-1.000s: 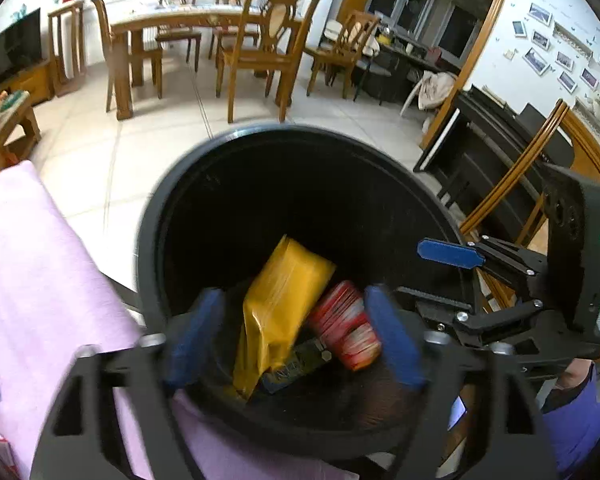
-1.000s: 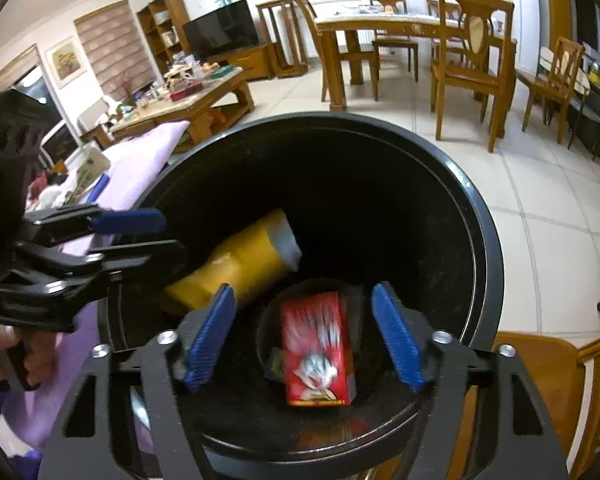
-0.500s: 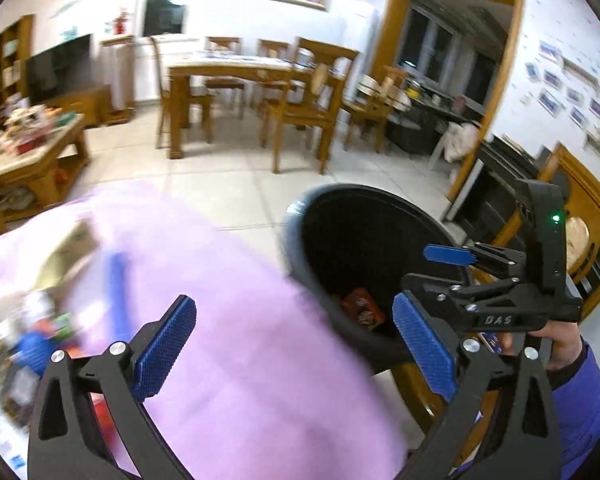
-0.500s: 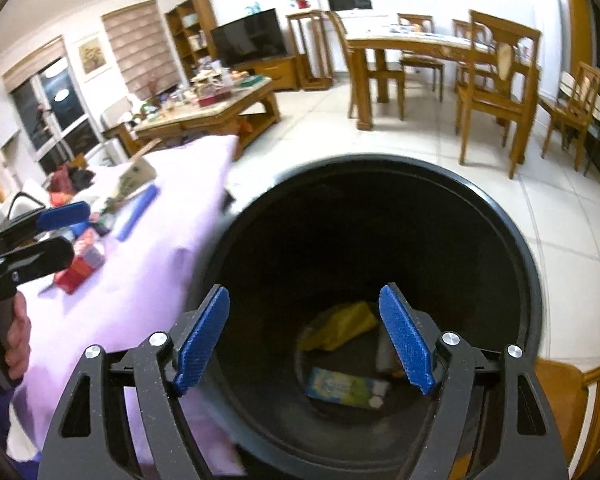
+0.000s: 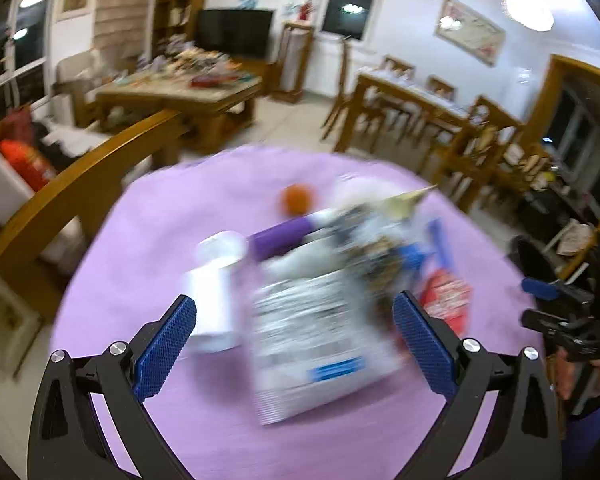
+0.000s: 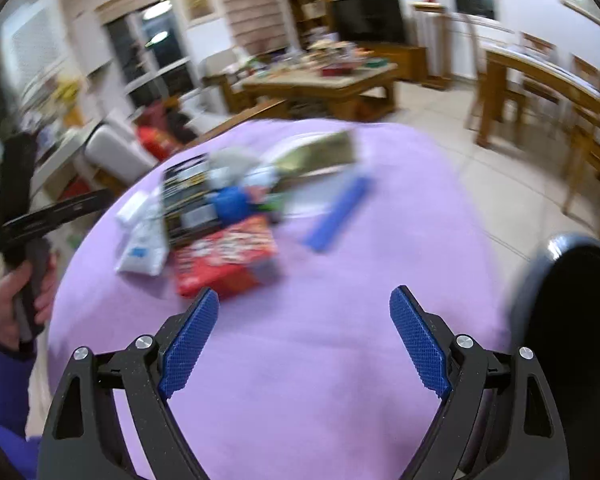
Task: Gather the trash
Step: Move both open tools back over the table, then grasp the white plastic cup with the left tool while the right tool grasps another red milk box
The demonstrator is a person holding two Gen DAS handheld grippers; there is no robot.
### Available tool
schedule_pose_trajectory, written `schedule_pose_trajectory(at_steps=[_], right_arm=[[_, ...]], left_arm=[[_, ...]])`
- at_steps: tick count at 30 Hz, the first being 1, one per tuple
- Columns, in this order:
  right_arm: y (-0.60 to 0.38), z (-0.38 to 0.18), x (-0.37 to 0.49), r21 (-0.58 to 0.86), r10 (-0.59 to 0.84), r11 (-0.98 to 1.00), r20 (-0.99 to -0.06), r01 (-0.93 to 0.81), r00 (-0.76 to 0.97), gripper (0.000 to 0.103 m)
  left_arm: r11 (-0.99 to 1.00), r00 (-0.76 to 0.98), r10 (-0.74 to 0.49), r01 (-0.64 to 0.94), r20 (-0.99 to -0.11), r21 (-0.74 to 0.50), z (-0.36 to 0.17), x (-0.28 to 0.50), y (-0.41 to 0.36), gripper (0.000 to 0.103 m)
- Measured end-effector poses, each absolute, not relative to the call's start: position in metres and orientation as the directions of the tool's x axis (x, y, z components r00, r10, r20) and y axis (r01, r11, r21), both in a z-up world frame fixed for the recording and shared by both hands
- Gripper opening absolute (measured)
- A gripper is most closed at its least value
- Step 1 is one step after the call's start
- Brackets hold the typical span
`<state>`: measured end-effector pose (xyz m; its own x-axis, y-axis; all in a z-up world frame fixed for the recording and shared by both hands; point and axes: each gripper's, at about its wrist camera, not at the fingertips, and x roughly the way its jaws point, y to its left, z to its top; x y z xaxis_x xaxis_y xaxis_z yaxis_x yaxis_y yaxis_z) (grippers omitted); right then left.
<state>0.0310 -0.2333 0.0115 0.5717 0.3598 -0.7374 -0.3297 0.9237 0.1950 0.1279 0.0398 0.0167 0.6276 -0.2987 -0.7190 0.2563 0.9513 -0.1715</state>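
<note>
A pile of trash lies on a round table with a purple cloth point(image 5: 188, 208). In the left wrist view my open, empty left gripper point(image 5: 296, 340) hovers over a white printed packet point(image 5: 320, 340), beside a white tube point(image 5: 216, 296), a purple tube point(image 5: 280, 236), a red box point(image 5: 446, 300) and an orange ball point(image 5: 297, 199). In the right wrist view my open, empty right gripper point(image 6: 304, 340) is above bare cloth point(image 6: 320, 320), short of the red box point(image 6: 224, 256), a blue strip point(image 6: 340, 212) and a gold packet point(image 6: 320, 152). The black bin point(image 6: 580, 320) stands at the right edge.
A wooden chair back point(image 5: 80, 184) curves along the table's left side. A cluttered coffee table point(image 5: 180, 88) and dining table with chairs point(image 5: 420, 112) stand beyond on the tiled floor. The right gripper also shows in the left wrist view point(image 5: 560, 312).
Both grippers have swung left, away from the black bin and over the purple table with the trash pile. The bin now sits at the right edge. Both stay open.
</note>
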Motion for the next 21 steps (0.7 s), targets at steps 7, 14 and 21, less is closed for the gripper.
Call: schedule_pose_trajectory(at_steps=[7,14,21], right_arm=[[-0.168,-0.004,0.056,0.098,0.354,0.888,-0.769,-0.449,0.531,0.098],[-0.142,-0.021,0.075,-0.03,0.254,0.889,-0.798,-0.457,0.546,0.098],[-0.148,-0.034,0.096,0.038,0.264,0.91,-0.821,-0.414,0.506,0.098]], left_arm=[[0.967,0.557,-0.236,0.212,-0.796,-0.139,-0.01,0.143,0.071,0.098],[0.976,0.527,-0.183,0.199,-0.83,-0.089,-0.027,0.152,0.075,0.098],[0.975,0.543,-0.177,0.213,-0.821,-0.069,-0.03,0.163,0.069,0.085]])
